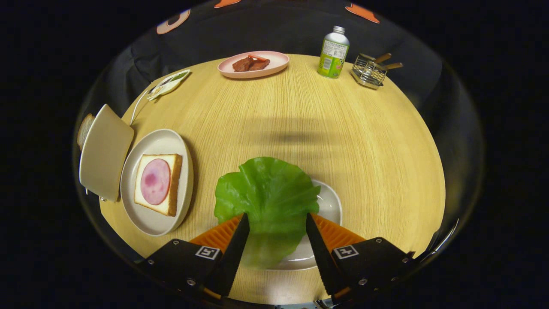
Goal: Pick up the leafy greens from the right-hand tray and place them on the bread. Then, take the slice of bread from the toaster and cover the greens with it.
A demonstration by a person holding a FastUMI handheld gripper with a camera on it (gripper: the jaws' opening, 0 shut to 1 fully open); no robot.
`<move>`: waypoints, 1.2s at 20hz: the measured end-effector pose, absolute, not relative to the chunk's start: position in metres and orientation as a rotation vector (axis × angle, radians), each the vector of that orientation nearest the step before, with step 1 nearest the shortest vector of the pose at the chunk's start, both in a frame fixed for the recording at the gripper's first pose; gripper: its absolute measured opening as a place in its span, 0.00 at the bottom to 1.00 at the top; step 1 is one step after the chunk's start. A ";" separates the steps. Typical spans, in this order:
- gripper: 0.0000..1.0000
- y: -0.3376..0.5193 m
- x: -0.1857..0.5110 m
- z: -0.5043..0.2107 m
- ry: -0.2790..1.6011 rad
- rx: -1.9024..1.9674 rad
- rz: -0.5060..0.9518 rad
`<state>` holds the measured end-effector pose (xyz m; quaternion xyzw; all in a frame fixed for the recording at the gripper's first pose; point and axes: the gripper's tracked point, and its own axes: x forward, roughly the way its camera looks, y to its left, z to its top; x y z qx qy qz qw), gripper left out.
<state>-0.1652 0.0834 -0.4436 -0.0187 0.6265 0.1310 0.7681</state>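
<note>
A large green lettuce leaf [268, 193] lies on a white tray [332, 206] near the table's front. My gripper [276, 219] hangs open just above it, the leaf's near part showing in the gap between the two fingers, which do not press on it. To the left, a slice of bread topped with a round of ham [156, 182] rests on a white plate [148, 223]. Further left stands a beige toaster [105, 152], with a slice of bread [84, 130] sticking out of its far side.
At the round wooden table's far side sit a pink plate with meat pieces [253, 64], a green bottle [333, 52] and a small wire rack with wooden-handled tools [371, 71]. A flat packet [169, 84] lies at the far left, and a cord runs from the toaster.
</note>
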 end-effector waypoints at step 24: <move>0.01 0.116 -0.138 -0.375 1.261 0.228 0.270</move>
